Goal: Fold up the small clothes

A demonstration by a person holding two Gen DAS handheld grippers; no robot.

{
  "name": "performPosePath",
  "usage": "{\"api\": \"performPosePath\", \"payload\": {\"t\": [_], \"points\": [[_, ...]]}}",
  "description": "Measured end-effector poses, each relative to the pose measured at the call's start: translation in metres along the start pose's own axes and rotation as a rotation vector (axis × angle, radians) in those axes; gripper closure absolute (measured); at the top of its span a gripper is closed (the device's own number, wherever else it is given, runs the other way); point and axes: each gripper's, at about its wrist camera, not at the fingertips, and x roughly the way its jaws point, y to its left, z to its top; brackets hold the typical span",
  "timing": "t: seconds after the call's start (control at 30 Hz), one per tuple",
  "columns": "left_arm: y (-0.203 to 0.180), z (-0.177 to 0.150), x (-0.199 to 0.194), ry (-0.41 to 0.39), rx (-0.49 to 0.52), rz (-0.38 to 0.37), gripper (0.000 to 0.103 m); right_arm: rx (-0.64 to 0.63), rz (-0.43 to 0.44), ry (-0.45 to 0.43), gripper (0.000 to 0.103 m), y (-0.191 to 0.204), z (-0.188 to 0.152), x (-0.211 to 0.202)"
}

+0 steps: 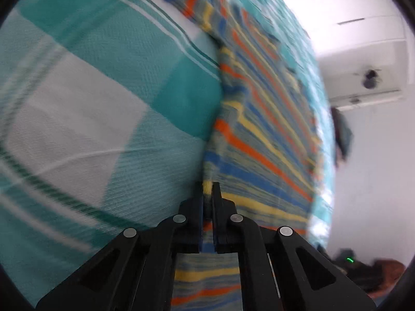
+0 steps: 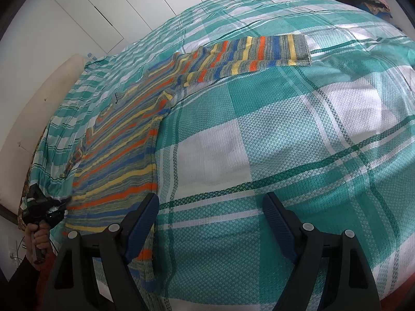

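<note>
On the left, the left hand-held gripper (image 1: 207,189) is clenched on the hem of the striped sweater (image 2: 122,140), which lies spread on the bed's teal plaid bedspread (image 2: 285,119), one sleeve (image 2: 249,51) stretched toward the right. Farther right, the right hand-held gripper (image 2: 210,212) hovers above the bedspread, its jaws wide apart and holding nothing.

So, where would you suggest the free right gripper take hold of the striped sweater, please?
Probably its bottom hem corner nearest the right gripper, approached from the near bed edge. The striped sweater lies flat on the plaid bedspread, its side edge beside the open fingers, while the left gripper already pinches the opposite corner.
</note>
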Motion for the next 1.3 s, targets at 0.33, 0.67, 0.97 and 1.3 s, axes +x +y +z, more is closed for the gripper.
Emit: {"api": "performPosePath", "payload": {"t": [0.33, 0.67, 0.97, 1.3], "points": [[-0.020, -0.013, -0.008, 0.005, 0.131, 0.193, 0.039, -0.004, 0.054, 0.021, 0.022, 0.007, 0.005, -0.009], [0.004, -0.082, -0.033, 0.157, 0.342, 0.347, 0.101, -0.194, 0.126, 0.333, 0.079, 0.061, -0.035, 0.013], [0.007, -0.091, -0.052, 0.209, 0.361, 0.407, 0.099, -0.128, 0.148, 0.413, 0.098, 0.062, -0.035, -0.009], [-0.020, -0.113, -0.083, -0.029, 0.479, 0.596, 0.027, -0.084, 0.066, 0.427, 0.054, 0.046, -0.044, -0.005]]}}
